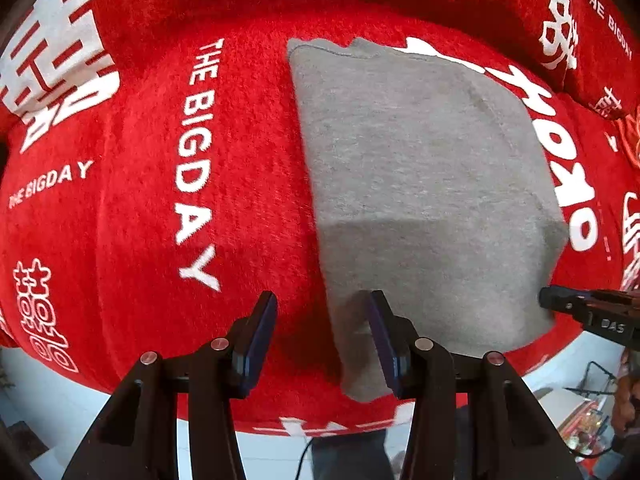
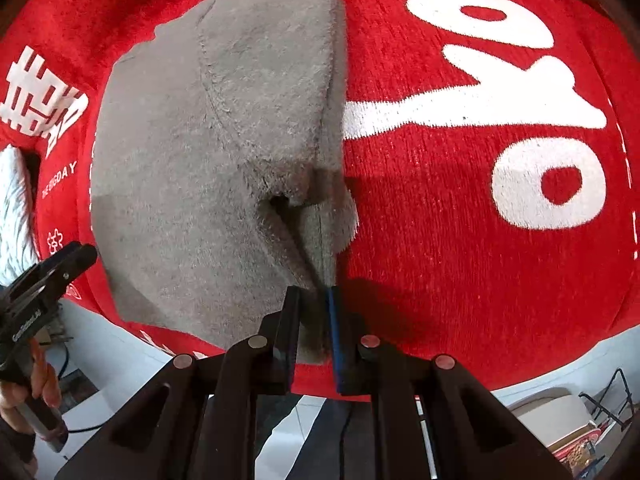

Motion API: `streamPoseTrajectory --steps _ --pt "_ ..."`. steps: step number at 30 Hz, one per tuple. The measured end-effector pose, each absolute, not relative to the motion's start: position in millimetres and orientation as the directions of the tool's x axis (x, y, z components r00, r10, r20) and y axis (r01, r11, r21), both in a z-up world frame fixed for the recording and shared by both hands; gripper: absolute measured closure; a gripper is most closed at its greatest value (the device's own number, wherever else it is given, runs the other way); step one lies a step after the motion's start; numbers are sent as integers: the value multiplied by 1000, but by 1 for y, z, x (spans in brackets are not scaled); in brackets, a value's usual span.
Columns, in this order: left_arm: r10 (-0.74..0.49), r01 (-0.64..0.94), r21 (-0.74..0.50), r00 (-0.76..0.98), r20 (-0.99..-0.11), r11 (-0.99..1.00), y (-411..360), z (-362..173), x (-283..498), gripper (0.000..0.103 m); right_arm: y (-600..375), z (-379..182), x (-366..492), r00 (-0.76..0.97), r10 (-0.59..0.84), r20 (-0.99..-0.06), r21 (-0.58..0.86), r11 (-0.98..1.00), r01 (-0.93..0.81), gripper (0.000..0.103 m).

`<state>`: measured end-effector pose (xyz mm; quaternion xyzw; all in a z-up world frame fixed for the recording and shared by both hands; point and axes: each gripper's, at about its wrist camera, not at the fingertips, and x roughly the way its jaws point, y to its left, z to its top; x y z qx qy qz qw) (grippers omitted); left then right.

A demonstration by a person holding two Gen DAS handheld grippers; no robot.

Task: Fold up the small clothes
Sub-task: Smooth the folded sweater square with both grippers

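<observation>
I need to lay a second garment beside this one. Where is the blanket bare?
Left of the grey garment, around THE BIGDAY lettering, the red blanket is bare. So is the stretch to its right. The near edge is crowded: the right tool pinches cloth, the left tool hovers open.

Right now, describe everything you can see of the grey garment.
The grey garment is a small piece of soft, fleecy knit, folded into a rough rectangle with stitched seams showing. It lies flat on the red cloth printed with white lettering, near the front edge. The right gripper is shut on its near corner, pinching a raised fold. The left gripper is open at the near left edge, one finger over the fabric.
</observation>
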<state>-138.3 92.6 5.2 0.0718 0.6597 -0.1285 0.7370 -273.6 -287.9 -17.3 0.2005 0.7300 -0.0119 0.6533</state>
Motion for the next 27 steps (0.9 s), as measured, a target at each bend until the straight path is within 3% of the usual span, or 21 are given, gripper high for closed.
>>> streamPoseTrajectory --steps 4,17,20,21,22,23,26,27 --pt "-98 282 -74 73 -992 956 88 5 -139 54 -285 -22 -269 -69 273 -960 239 919 313 85" --pt "-62 289 -44 54 -997 956 87 10 -140 54 -298 -4 -270 -49 231 -972 199 913 357 84" --pt "-55 279 -34 66 -996 960 90 11 -137 54 -308 15 -266 63 299 -952 298 864 406 83" --pt "-54 276 -34 65 -996 960 90 10 -137 54 -311 18 -262 93 323 -942 331 842 426 71" --pt "-52 276 -33 61 -997 960 91 8 -136 54 -312 19 -259 108 339 -935 351 829 435 51" --pt "-45 282 -28 55 -997 959 90 5 -136 54 -313 19 -255 122 353 -928 369 819 440 47" --pt "-25 293 -14 34 -999 956 89 -4 -139 54 -312 11 -239 129 365 -922 382 809 446 50" --pt "-23 295 -14 28 -999 956 89 -6 -139 54 -311 6 -234 121 354 -927 369 815 446 64"
